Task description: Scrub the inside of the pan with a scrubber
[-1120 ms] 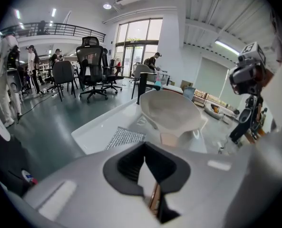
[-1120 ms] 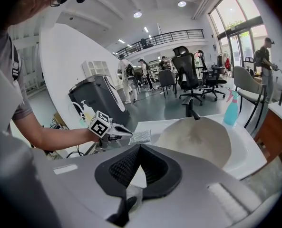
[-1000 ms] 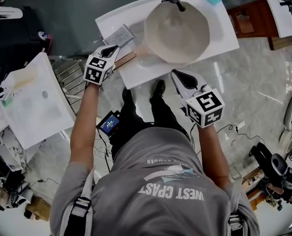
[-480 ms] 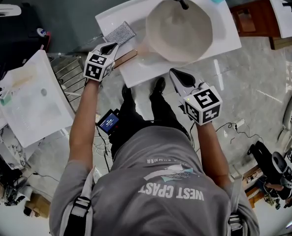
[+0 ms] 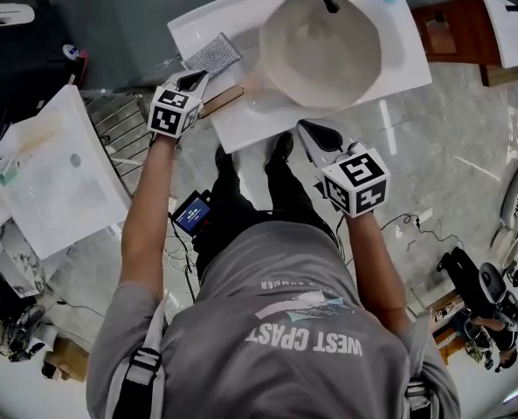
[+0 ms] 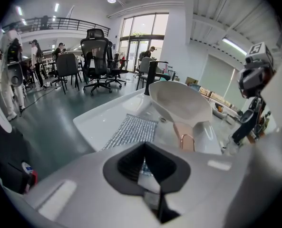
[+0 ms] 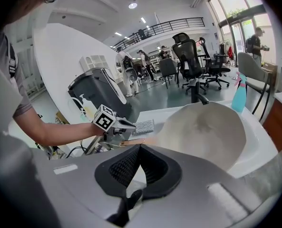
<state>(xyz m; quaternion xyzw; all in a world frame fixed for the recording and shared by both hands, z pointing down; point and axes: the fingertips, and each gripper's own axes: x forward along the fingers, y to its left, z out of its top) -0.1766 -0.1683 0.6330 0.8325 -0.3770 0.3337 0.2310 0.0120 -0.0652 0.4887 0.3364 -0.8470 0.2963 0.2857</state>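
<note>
Pan [image 5: 320, 51] lies tilted in the white basin [image 5: 241, 127], its copper-toned handle [image 5: 222, 100] pointing toward my left tongs [image 5: 191, 81]. Those tongs are pinched together on nothing, tips just beside the handle, with the scrubber [image 5: 211, 57] lying flat on the basin close ahead. My right tongs [image 5: 315, 135] are likewise closed and empty, held off the basin's near edge, apart from the pan.
</note>
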